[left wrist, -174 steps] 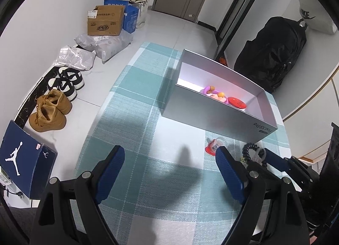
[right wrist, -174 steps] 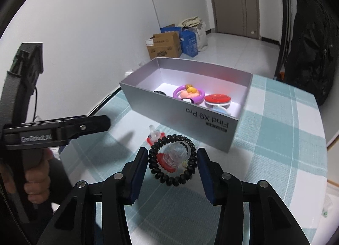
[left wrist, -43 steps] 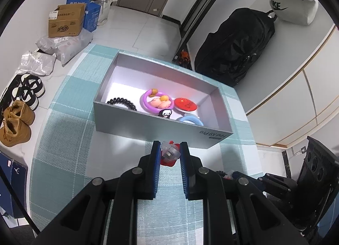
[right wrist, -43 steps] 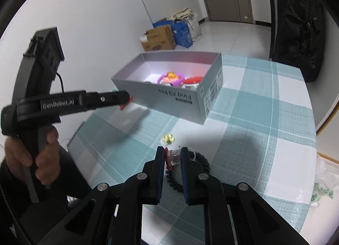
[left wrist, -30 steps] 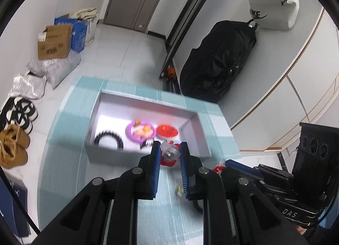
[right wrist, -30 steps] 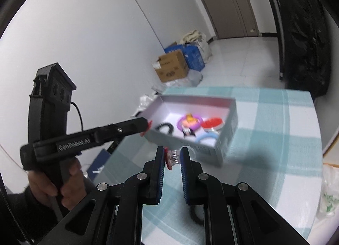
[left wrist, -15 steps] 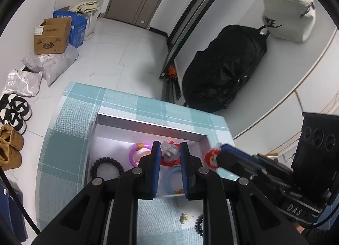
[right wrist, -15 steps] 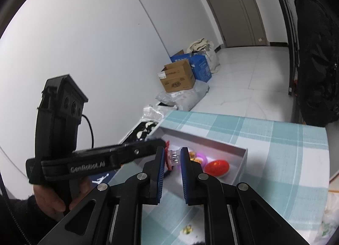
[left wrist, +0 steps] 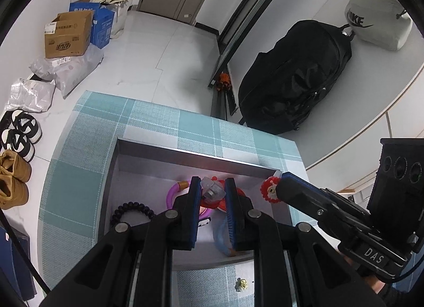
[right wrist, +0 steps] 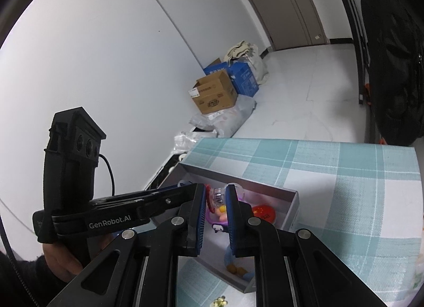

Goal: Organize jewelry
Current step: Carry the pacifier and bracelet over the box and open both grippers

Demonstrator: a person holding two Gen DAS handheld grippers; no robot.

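Observation:
My left gripper [left wrist: 212,185] is shut on a small clear-and-red charm [left wrist: 213,192] and hangs over the open silver box [left wrist: 196,157]. My right gripper [right wrist: 216,190] is shut on a similar clear-and-red charm [right wrist: 217,197], also above the box [right wrist: 265,187]. The right gripper's tip [left wrist: 277,187] with its red piece shows over the box's right end in the left wrist view. Inside lie a black bead bracelet [left wrist: 132,207], a purple ring [left wrist: 172,195], a red disc [right wrist: 263,211] and a blue ring [right wrist: 233,259].
A small yellow flower piece [left wrist: 241,283] lies on the teal checked tablecloth [left wrist: 87,174] in front of the box. On the floor beyond stand a black bag [left wrist: 291,89], cardboard boxes [left wrist: 67,36] and shoes [left wrist: 13,182]. A hand [right wrist: 61,256] holds the left gripper.
Both grippers have carried their charms from over the table in front of the box to above the box's inside. Both grips stayed shut.

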